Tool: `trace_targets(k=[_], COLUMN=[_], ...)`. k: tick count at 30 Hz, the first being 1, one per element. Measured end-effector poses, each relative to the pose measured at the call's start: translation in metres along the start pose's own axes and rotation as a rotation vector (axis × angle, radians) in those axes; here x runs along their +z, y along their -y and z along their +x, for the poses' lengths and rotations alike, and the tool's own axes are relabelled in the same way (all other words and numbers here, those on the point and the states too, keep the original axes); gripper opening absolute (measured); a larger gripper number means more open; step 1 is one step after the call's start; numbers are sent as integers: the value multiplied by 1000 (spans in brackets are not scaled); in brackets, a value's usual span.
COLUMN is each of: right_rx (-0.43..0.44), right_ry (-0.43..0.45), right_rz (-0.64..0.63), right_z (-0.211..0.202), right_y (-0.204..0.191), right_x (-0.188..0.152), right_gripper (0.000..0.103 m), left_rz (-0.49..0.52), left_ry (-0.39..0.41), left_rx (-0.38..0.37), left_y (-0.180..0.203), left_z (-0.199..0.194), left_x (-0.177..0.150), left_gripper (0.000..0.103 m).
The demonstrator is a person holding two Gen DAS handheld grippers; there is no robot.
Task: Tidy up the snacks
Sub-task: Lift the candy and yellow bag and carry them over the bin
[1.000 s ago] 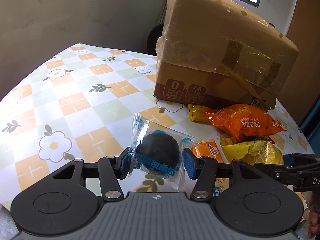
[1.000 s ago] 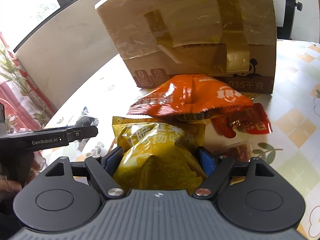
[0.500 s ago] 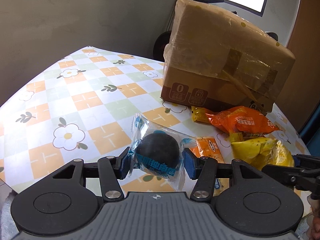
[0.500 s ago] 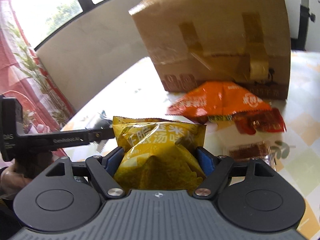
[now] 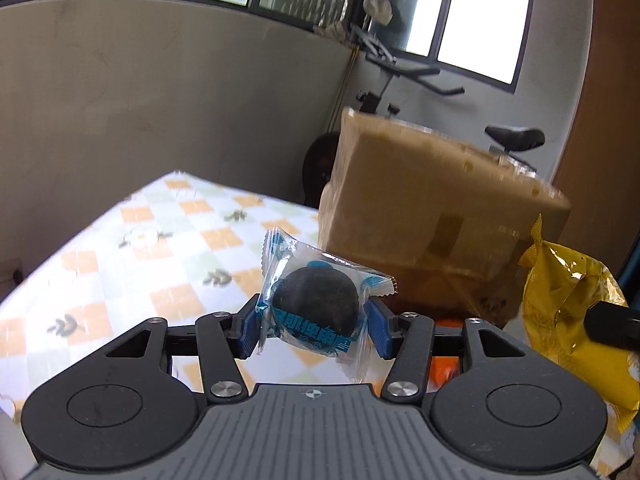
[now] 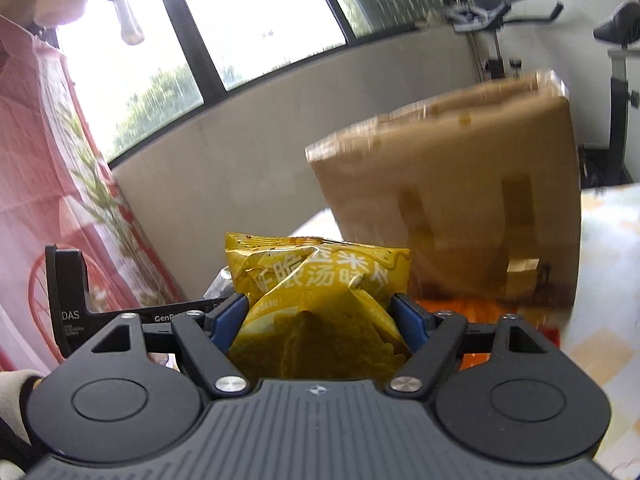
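Note:
My left gripper point(image 5: 312, 326) is shut on a clear packet with blue print holding a round black snack point(image 5: 316, 300), lifted above the table. My right gripper point(image 6: 320, 316) is shut on a crinkled yellow snack bag point(image 6: 320, 292), also lifted; the bag shows at the right edge of the left wrist view point(image 5: 572, 312). The left gripper's side shows in the right wrist view point(image 6: 80, 312), to the left. An orange packet point(image 6: 480, 306) lies on the table by the cardboard box, mostly hidden behind my fingers.
A large taped cardboard box point(image 5: 432, 212) stands on the table with the checked flower cloth point(image 5: 132, 256); it also shows in the right wrist view point(image 6: 460, 200). An exercise bike point(image 5: 400, 76) and windows are behind. A red curtain point(image 6: 48, 200) hangs left.
Both grippers have risen and tilted up with their snacks. The table and the packets on it have dropped low in view, and the room's wall and windows now show.

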State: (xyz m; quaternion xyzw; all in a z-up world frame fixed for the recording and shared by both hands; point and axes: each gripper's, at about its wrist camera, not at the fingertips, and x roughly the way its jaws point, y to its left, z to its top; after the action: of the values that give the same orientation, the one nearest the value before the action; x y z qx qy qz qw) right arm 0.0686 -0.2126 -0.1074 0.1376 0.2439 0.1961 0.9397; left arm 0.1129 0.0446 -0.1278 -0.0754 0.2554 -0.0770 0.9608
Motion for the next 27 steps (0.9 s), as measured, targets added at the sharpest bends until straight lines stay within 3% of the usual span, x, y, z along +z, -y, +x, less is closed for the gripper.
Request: trace_targets(k=[11, 18, 21, 27], right_rx=[-68, -102, -128, -205], right_ry=[154, 254, 291, 253], right_rz=[-130, -171, -176, -191], right_z=[-3, 10, 28, 74], right_y=[7, 23, 38, 69], right_x=[63, 98, 117, 141], right_gripper=[79, 79, 79, 79], left_rz=[38, 75, 92, 112], left_ry=[156, 212, 217, 185], left_rx=[-50, -115, -147, -191], left_y=[24, 59, 73, 90], left_z=[5, 31, 53, 105], left_x=[71, 115, 133, 147], left_gripper=[57, 57, 57, 57])
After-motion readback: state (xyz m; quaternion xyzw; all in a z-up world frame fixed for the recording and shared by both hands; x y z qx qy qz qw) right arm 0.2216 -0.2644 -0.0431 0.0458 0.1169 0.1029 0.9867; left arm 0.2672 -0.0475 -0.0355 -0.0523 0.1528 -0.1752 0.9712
